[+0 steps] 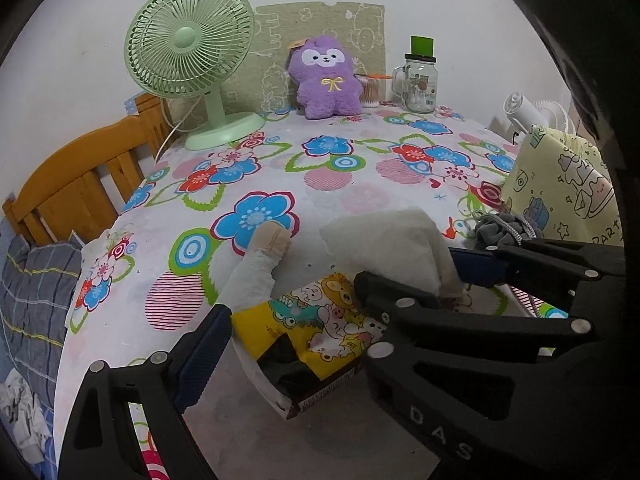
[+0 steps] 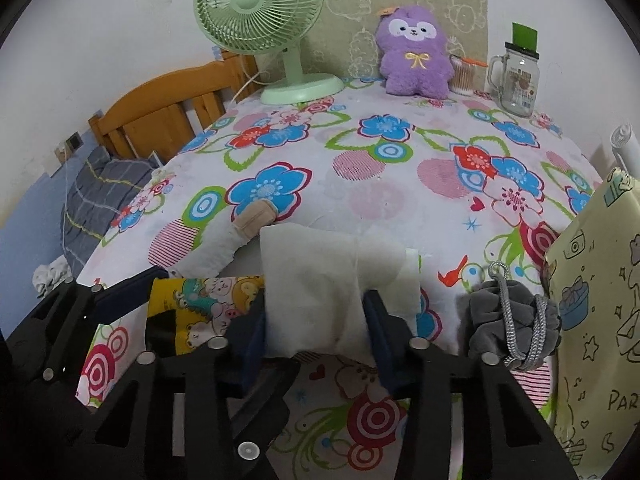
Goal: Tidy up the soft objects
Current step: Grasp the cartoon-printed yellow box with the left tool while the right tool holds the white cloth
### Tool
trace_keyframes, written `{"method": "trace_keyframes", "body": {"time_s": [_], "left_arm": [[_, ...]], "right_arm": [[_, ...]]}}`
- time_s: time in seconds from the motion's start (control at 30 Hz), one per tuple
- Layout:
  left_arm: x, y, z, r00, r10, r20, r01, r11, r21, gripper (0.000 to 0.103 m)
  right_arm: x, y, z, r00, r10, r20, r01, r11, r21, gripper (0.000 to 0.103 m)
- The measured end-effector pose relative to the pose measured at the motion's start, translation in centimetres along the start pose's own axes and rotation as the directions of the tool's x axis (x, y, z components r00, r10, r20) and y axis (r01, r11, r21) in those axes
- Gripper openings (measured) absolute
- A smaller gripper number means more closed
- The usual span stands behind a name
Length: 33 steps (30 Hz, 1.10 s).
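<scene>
A white soft pouch [image 2: 312, 272] is clamped between the blue pads of my right gripper [image 2: 316, 304], which is shut on its near end. In the left wrist view the same pouch [image 1: 384, 244] stands up from the table, with one right finger [image 1: 476, 266] beside it. A yellow cartoon-print pack [image 1: 316, 320] fills the span of my left gripper [image 1: 292, 300], whose pads touch both of its sides. That pack [image 2: 188, 308] lies just left of the pouch. A white sock with a beige tip [image 1: 260, 268] rests behind the pack.
A grey drawstring pouch [image 2: 508, 320] lies at the right beside a pale yellow gift bag [image 2: 596, 280]. At the back of the flowered tablecloth [image 1: 360, 184] stand a purple plush [image 1: 326, 80], a green fan [image 1: 188, 40] and a glass jar [image 1: 418, 84]. A wooden headboard [image 1: 72, 184] borders the left.
</scene>
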<state>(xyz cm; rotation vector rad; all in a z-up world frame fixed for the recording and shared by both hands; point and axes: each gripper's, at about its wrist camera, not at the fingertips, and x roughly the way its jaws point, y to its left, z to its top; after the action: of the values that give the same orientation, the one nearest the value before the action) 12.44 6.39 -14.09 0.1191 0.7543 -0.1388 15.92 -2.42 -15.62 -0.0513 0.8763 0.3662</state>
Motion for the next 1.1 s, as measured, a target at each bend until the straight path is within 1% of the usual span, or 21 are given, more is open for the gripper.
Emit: {"method": "trace_keyframes", "body": {"time_s": [0.1,0.2,0.4,0.5,0.63,0.7,0.77,0.8,0.93,1.0,1.1], "left_arm": [[-0.1,-0.3,0.2,1.0,0.005,0.001,-0.005,1.0,0.003,0.093],[-0.1,-0.6,0.4,1.0,0.0,0.006,0.0,1.0,-0.003,0.093],[0.1,-1.3,0.9,1.0,-0.005,0.013,0.005,1.0,-0.005,0.093],[0.7,-1.4,0.8,1.0,0.019,-0.008,-0.019,1.0,-0.008,0.093],[1.5,-1.2,0.5,0.999,0.028,-0.034,-0.029,0.999,-0.027,0.093],[1.6,-1.2,0.5,0.999,0.039,-0.037,-0.04,0.999,-0.03,0.09],[1.8,-1.0,0.4,0.998,0.049,-0.046,-0.051,0.998,-0.038,0.081],[2.0,-0.9,0.3,0.997,0.058,-0.052,-0.061,0.997,-0.043,0.08],[1.7,-0.7,0.1,0.998,0.048,-0.048,-0.051,0.997,-0.053,0.077],[1.6,-0.7,0.0,0.998,0.039,-0.048,-0.042,0.997,-0.058,0.074],[1.3,-0.7,-0.2,0.998,0.035,-0.049,-0.038,0.997,-0.066,0.072]], "right_arm": [[-0.3,-0.3,0.0,1.0,-0.006,0.009,0.006,1.0,-0.003,0.039],[-0.9,-0.6,0.0,1.0,-0.018,0.026,0.018,1.0,-0.003,0.036],[-2.0,-1.7,0.3,0.997,-0.042,0.06,0.042,0.999,0.011,0.035],[-2.1,-2.2,0.4,0.997,-0.049,0.065,0.047,0.999,0.024,0.035],[-1.8,-2.2,0.3,0.997,-0.052,0.053,0.051,0.998,0.021,0.036],[-1.5,-2.2,0.2,0.998,-0.05,0.043,0.049,0.999,0.022,0.036],[-1.3,-2.1,0.1,0.998,-0.049,0.035,0.048,0.999,0.021,0.036],[-1.2,-2.0,0.0,0.998,-0.05,0.033,0.05,0.999,0.019,0.036],[-1.2,-1.7,-0.1,0.998,-0.053,0.028,0.053,0.999,0.01,0.036],[-1.2,-1.6,-0.2,0.998,-0.054,0.026,0.054,0.998,0.01,0.036],[-1.4,-1.5,-0.3,0.998,-0.055,0.026,0.055,0.998,0.01,0.036]]}}
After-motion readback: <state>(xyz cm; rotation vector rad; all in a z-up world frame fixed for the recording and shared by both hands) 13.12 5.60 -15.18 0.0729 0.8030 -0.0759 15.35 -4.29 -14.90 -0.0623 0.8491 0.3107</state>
